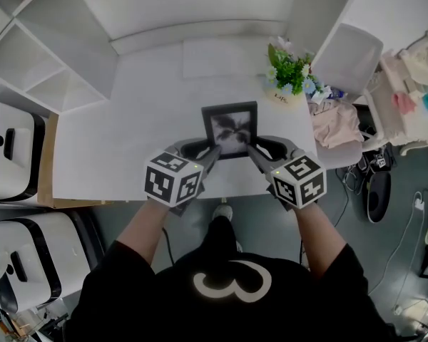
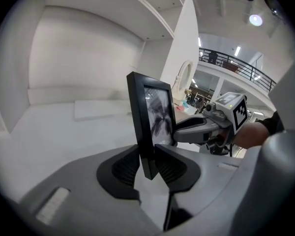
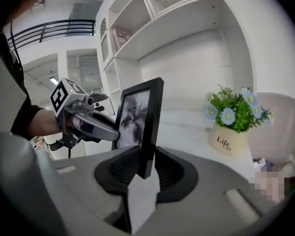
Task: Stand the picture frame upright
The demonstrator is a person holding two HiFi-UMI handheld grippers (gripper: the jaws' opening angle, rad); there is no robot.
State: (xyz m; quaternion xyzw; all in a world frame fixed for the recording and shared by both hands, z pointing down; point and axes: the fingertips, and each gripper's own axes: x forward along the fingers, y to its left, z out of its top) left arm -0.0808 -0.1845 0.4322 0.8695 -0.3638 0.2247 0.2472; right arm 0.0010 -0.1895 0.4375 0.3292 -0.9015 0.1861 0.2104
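Note:
A black picture frame (image 1: 230, 130) with a grey plant print is held upright above the white table (image 1: 128, 134), near its front edge. My left gripper (image 1: 212, 152) is shut on the frame's left edge, and its ribbed pads press both faces of the frame (image 2: 146, 127). On the opposite side, my right gripper (image 1: 251, 150) is shut on the right edge of the frame (image 3: 142, 122). In each gripper view the other gripper shows beyond the frame: the right gripper (image 2: 174, 133) and the left gripper (image 3: 117, 132).
A small pot of blue and white flowers (image 1: 289, 77) stands on the table to the right of the frame. White shelving (image 1: 36, 63) borders the table at the left and back. A chair with clothes (image 1: 342, 112) is at the right.

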